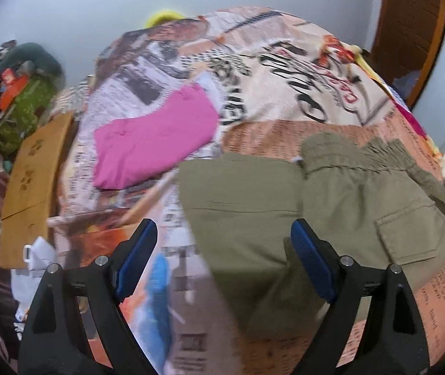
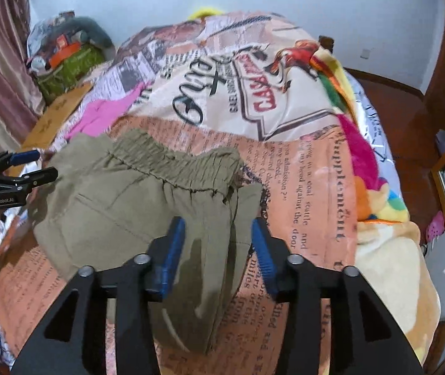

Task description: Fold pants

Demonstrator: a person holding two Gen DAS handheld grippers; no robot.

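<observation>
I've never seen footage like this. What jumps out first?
Olive pants lie bunched in the middle of a bed whose blanket is loud with newspaper print. A pink garment lies beyond them toward the wall. At the bottom of each view, an open hand-held gripper, left and right, frames the pants.

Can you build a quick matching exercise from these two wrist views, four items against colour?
Items:
1. pants
2. folded garment
3. gripper pads
4. bag by the wall

Colours:
A. blue
B. olive khaki
C. green
D. pink

Pairs: 1-B, 2-D, 3-A, 4-C
</observation>
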